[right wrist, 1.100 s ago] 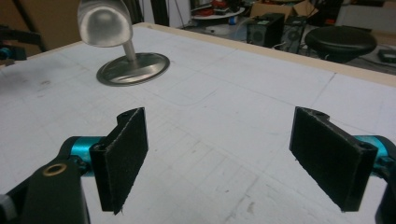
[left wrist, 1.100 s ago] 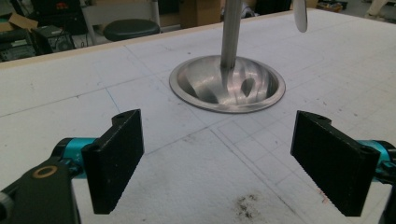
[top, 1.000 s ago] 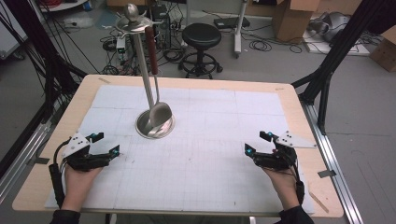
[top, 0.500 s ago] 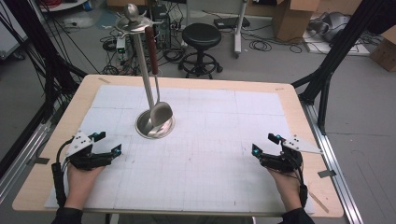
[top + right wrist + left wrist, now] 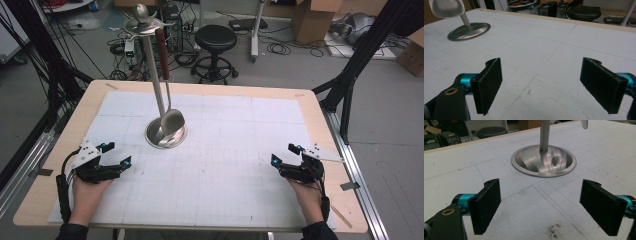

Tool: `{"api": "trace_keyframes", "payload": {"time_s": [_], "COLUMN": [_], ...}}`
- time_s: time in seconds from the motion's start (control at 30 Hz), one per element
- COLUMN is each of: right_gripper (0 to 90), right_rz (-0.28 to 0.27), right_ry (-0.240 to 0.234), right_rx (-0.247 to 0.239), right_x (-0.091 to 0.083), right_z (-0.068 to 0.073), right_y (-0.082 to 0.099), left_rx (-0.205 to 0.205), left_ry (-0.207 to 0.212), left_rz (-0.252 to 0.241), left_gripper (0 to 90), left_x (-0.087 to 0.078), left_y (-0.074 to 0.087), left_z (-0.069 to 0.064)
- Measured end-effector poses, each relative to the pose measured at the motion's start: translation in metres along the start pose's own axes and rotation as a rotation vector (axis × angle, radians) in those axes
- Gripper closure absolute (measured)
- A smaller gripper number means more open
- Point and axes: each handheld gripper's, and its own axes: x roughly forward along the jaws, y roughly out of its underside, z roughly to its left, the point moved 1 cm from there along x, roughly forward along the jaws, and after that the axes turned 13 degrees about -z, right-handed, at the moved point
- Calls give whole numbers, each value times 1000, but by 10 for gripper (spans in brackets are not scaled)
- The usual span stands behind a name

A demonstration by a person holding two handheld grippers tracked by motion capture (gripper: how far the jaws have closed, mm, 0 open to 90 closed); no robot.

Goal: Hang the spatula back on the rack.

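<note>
A metal stand with a round dish base and a slim pole sits on the white gridded mat, left of centre. A steel ladle with a brown handle hangs from its top, bowl just above the base. My left gripper rests near the front left, open and empty, facing the base across bare mat. At the front right my right gripper is also open with nothing between its jaws. The base and the ladle bowl lie far off to its left.
The white mat covers most of the wooden table. Behind the table are a black stool, floor cables, cardboard boxes and black frame legs. Open mat lies between the two grippers.
My right gripper has slid a little to the right and nearer the front edge. The left gripper has barely shifted. Both stay open; the stand and ladle are still.
</note>
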Motion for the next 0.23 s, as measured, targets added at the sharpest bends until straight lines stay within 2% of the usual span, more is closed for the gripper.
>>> {"api": "trace_keyframes", "payload": {"time_s": [0.23], "right_gripper": [174], "right_rz": [11], "right_ry": [-4], "right_rx": [-12], "right_x": [2], "right_z": [1], "right_y": [1], "left_rx": [-4], "left_ry": [-2], "left_rz": [0], "left_gripper": [178], "left_x": [0], "left_y": [0], "left_z": [1]}}
